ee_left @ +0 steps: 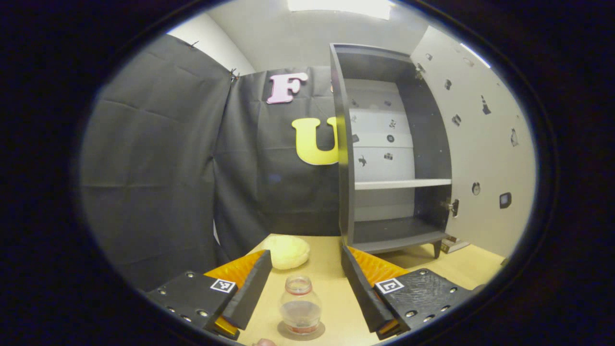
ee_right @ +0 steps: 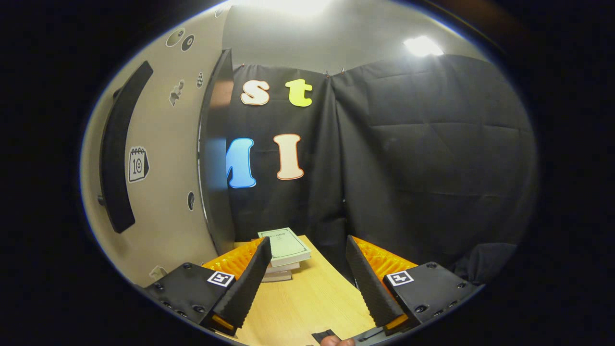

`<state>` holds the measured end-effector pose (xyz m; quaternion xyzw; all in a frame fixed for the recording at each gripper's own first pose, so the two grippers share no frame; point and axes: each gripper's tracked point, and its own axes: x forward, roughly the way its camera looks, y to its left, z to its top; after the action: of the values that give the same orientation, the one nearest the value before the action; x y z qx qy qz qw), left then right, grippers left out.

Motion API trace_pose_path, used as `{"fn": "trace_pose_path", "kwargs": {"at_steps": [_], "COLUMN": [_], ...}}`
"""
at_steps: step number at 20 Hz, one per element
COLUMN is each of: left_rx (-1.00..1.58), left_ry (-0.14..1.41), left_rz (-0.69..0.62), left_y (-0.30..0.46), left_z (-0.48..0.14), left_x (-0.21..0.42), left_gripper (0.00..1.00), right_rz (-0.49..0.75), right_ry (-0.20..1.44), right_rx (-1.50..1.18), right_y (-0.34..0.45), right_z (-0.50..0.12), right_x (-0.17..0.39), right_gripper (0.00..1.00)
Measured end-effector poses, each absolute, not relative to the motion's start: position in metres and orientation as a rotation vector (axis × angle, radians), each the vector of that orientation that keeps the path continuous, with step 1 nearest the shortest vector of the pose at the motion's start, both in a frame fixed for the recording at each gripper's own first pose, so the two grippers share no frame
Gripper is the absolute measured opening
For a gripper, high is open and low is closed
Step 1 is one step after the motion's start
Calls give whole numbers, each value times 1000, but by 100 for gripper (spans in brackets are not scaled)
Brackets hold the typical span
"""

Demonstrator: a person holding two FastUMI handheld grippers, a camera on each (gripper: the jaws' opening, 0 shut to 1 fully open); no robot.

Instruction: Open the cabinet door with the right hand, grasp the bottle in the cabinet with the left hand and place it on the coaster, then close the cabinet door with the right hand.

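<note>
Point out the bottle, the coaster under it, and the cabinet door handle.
Clear plastic bottle (ee_left: 301, 303), left gripper view, on its body.
Round grey coaster (ee_left: 318, 331), left gripper view, on its rim.
Long black door handle (ee_right: 117, 158), right gripper view, mid-bar.

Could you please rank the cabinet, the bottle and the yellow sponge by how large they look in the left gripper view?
1. cabinet
2. bottle, though being nearer the camera enlarges it
3. yellow sponge, close to the bottle in apparent size

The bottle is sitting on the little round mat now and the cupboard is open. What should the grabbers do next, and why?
Probably the right gripper should reach for the cupboard door and start pushing it shut. The bottle already stands on the coaster, the left gripper is open around it without pressing it, and the cupboard shelves look bare. Closing the door seems to be the one step left.
</note>
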<state>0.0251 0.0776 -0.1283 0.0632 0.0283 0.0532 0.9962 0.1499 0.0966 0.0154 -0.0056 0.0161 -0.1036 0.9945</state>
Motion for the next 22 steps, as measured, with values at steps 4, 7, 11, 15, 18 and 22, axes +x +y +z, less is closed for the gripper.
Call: {"fn": "trace_pose_path", "kwargs": {"at_steps": [4, 7, 11, 15, 18, 22], "left_rx": [149, 120, 70, 50, 43, 43], "left_ry": [114, 98, 121, 157, 179, 180], "left_rz": [92, 52, 30, 5, -7, -9], "left_y": [62, 43, 27, 17, 12, 12], "left_z": [-95, -51, -6, 15, 19, 12], "left_x": [23, 20, 13, 2, -6, -10], "left_gripper": [87, 87, 87, 87, 90, 87], "right_rz": [-179, -155, -133, -106, -102, -40], "right_ry": [32, 18, 13, 3, 31, 32], "right_rx": [-37, 11, 34, 2, -9, 67], "right_y": [106, 112, 111, 120, 112, 148], "right_z": [28, 38, 50, 69, 76, 89], "right_x": [144, 141, 137, 132, 130, 138], "right_gripper": [95, 99, 94, 98, 93, 93]}}
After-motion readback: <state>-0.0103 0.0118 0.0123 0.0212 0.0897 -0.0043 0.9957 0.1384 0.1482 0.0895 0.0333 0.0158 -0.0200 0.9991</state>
